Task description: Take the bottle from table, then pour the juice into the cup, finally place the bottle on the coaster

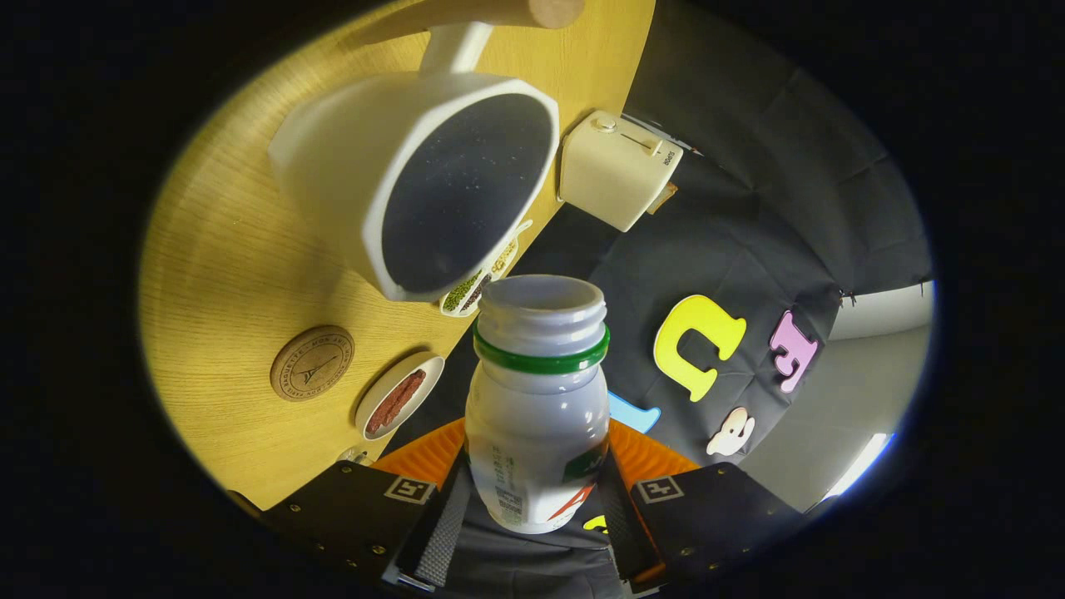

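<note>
The tool (537,499) clamps the bottle (537,416) by its body, tilting the open mouth toward the cup (349,166) for pouring.

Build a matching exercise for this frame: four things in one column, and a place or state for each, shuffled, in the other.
Things:
1. white plastic bottle with a green neck ring
2. white cup with a dark inside
3. round wooden coaster
4. cream toaster

Places or states:
A. bare on the wooden table
B. at the table's edge, by the cup
C. uncapped, clamped by the gripper
D. just beyond the bottle's mouth

Pairs: 1-C, 2-D, 3-A, 4-B
</note>
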Demonstrator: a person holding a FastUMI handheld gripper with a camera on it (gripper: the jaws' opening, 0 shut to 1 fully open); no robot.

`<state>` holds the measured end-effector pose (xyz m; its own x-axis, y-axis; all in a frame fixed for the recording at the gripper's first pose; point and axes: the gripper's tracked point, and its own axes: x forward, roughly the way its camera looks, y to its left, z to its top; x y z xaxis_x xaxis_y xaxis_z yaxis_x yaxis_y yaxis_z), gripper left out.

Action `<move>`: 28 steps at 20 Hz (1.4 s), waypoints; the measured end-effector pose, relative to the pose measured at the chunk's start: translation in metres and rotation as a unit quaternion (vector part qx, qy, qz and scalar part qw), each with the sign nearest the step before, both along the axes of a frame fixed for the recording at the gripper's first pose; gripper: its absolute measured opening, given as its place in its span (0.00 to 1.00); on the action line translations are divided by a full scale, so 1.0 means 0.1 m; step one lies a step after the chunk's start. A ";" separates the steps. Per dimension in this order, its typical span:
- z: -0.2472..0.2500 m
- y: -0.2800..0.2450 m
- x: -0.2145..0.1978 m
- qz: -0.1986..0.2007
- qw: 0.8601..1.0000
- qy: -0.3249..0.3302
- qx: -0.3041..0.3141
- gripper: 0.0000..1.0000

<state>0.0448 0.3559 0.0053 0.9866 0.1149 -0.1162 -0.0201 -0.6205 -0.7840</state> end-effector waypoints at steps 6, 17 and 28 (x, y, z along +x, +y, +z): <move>-0.09 -0.01 -0.01 -0.002 0.999 0.015 0.033 0.73; -0.13 -0.13 0.04 0.001 0.985 0.034 0.172 0.73; -0.14 -0.25 -0.04 -0.028 0.927 0.085 0.364 0.73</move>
